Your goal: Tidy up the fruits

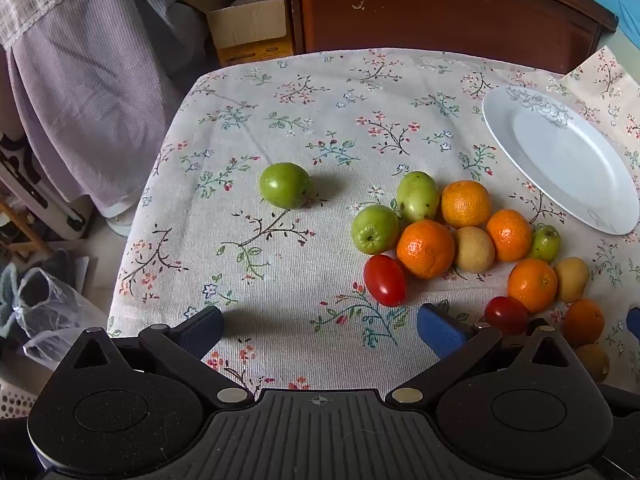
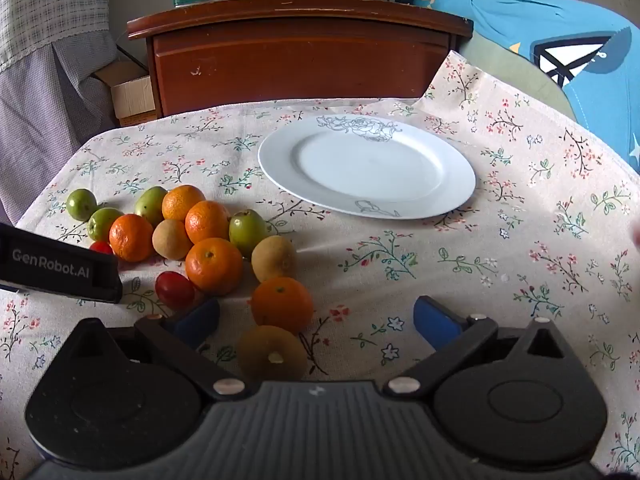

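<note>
Fruit pile [image 1: 460,240] lies ahead-right of the wide-open, empty left hand-held gripper [image 1: 320,332].

Worktop [image 2: 520,208] carries everything. Plate [image 2: 368,164] sits toward the far edge, nothing on it. Fruit cluster [image 2: 208,236] lies on the cloth to the plate's near-left in the right wrist view, pieces mostly touching each other. One fruit [image 1: 285,185] lies apart, left of the cluster in the left wrist view. Two more fruits [image 2: 282,304] trail off the cluster's near end, one before the other, the nearer just ahead of the right claw [image 2: 316,320], between its spread fingers. Left claw [image 1: 320,330] hovers over bare cloth, cluster to its front-right. Cabinet [image 2: 296,52] stands behind the worktop, cardboard box [image 1: 250,20] on the floor left of it.
</note>
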The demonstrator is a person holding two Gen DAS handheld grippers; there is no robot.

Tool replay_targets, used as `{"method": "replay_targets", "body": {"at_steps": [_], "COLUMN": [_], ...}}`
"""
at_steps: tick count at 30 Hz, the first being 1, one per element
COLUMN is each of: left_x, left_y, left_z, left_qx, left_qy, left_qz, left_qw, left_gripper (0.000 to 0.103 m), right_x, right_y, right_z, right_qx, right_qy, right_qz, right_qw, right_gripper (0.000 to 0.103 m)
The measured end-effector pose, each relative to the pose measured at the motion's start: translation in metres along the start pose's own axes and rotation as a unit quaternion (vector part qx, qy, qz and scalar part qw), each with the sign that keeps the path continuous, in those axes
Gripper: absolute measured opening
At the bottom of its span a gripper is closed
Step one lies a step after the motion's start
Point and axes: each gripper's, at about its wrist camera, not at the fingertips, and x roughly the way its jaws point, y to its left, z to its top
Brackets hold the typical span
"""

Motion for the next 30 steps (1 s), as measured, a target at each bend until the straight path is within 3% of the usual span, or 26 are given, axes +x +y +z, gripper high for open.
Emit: {"method": "replay_targets", "body": {"at_steps": [21, 30], "left_x": [-0.012, -0.025], "left_y": [0.002, 0.010], "left_z": [0.000, -0.012], "left_qx": [0.019, 0.024], "left_qy": [-0.008, -0.001], "left_qz": [0.010, 0.014], "left_qw": [0.9997, 0.9996], "left_gripper": [0.103, 0.103], "right_x": [0.001, 0.002], "right_y": [0.000, 0.002], "right_z": [0.001, 0.011], "right_qx": [-0.003, -0.059], "right_qy": [0.001, 0.058], "right_qz": [0.005, 0.051], "right_qw": [1.000, 0.995], "right_gripper": [0.103, 0.102]}}
